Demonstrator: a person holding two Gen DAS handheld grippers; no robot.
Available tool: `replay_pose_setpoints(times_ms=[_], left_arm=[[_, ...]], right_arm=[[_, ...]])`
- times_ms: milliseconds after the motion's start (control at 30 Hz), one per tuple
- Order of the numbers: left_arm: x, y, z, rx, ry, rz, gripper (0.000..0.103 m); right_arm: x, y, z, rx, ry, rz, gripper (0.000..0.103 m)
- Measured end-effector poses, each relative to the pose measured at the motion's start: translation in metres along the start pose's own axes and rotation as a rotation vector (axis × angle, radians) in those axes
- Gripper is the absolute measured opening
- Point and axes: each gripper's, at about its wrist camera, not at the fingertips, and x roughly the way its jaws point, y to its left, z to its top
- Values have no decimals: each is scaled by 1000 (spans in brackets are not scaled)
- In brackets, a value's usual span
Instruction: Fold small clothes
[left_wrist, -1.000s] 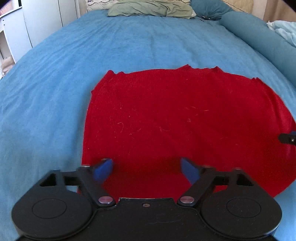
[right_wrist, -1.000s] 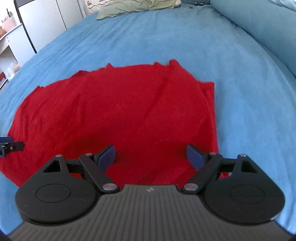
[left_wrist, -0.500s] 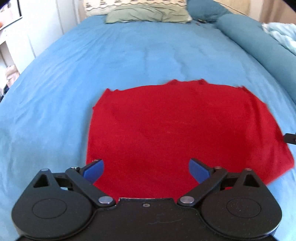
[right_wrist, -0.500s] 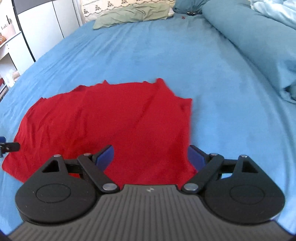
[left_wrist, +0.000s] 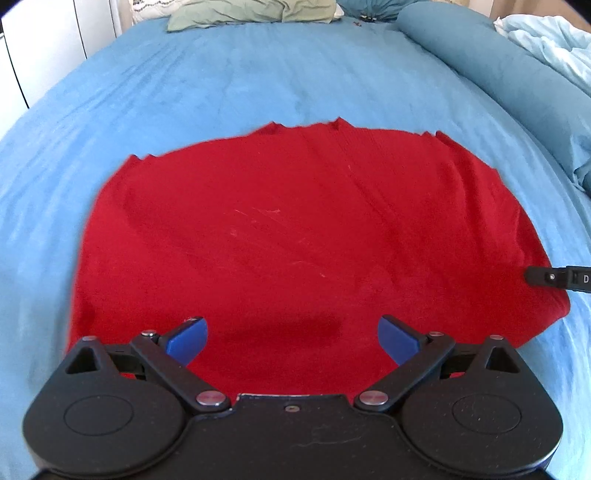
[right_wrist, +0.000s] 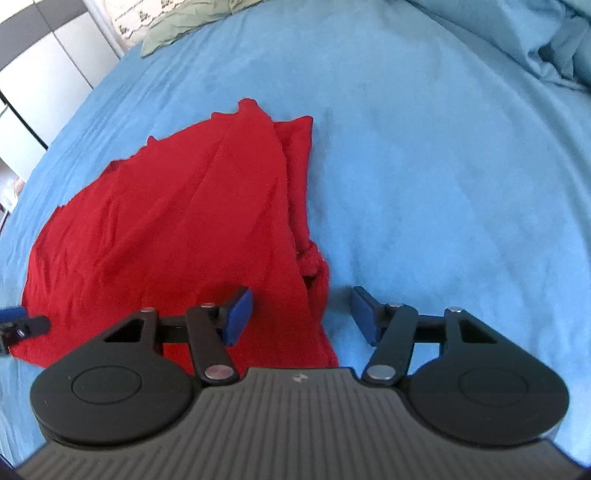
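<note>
A red garment lies spread on my bed, which is covered in a blue sheet. Through the left wrist camera the cloth looks mostly flat, with a jagged far edge and a few pale threads of lint on it. My left gripper hovers over the near edge of the red garment with its blue-padded jaws wide apart and nothing held; the cloth shows between them, but the pads are not pressing on it.

My right gripper sits over the right-hand edge of the same garment. Its jaws have just been closing and stand partly apart. The rumpled side edge of the cloth lies between them, one pad over red fabric and the other over bare sheet. I see no pinch on the cloth, though the view there is a little soft, so I may be missing light contact.

Along that right edge the fabric is bunched into a narrow ridge. At the head of the bed lies a green pillow, with a patterned one behind it. A long blue bolster runs down the far right side, beside a pale blue crumpled duvet. White cupboards stand to the left.
</note>
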Motion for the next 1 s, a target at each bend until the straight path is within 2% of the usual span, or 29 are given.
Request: replay_pose_setpoints(times_ms=[33, 100, 167, 200, 267, 367, 467, 567, 667, 767, 833, 900, 1000], left_arm=[[4, -2, 1, -2, 2, -1, 100], [12, -7, 3, -9, 7, 4, 100], [20, -9, 6, -26, 23, 3, 100], [26, -10, 7, -30, 48, 5, 101], [42, -11, 8, -18, 124, 34, 103], [45, -8, 11, -11, 145, 19, 103], [36, 4, 15, -28, 147, -32, 102], [15, 25, 17, -32, 109, -30, 100], [-11, 58, 14, -43, 69, -2, 100], [-29, 104, -3, -116, 65, -5, 101], [-34, 127, -20, -134, 73, 0, 101], [-34, 142, -35, -138, 75, 27, 100], [-30, 161, -54, -168, 103, 37, 100]], right_arm=[[1, 2, 1, -8, -4, 5, 73], [2, 8, 2, -39, 15, 33, 45], [2, 17, 4, -77, 26, 20, 38], [1, 20, 6, -94, 29, 12, 30], [-3, 26, 10, -102, 37, -6, 23], [-20, 34, 25, -46, 21, 22, 22], [-45, 61, 48, -19, -31, 102, 22], [-62, 116, 74, -64, -72, 222, 22], [-66, 193, 88, -193, -76, 350, 22], [-50, 271, 77, -336, 0, 498, 22], [-23, 318, 53, -442, 87, 551, 22], [19, 352, 25, -495, 204, 541, 22], [69, 376, -12, -562, 317, 472, 22]])
